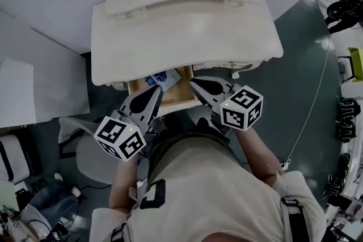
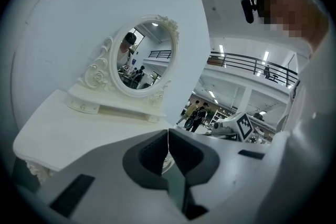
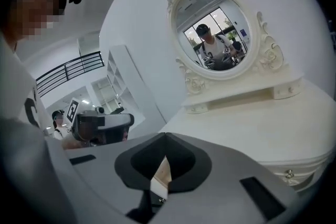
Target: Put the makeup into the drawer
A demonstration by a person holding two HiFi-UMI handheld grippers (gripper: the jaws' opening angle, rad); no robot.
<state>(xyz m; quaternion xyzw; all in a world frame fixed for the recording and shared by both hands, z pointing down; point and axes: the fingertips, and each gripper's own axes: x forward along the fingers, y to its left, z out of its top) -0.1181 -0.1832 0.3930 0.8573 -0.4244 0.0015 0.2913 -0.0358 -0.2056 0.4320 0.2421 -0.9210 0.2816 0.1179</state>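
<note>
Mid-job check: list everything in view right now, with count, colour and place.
dressing table: one, white, ahead of the person
mirror: one, oval, white carved frame, at the table's back
drawer: one, wooden inside, pulled open at the table's front
makeup: one blue-and-white pack, in the drawer; any more cannot be made out
seat: one, pale, on the floor at the person's left
left tool: one, grey, jaws together, empty, by the drawer's left
right tool: one, grey, jaws together, empty, by the drawer's right
marker cubes: two, black and white, one on each tool
shirt: one, pale, on the person
</note>
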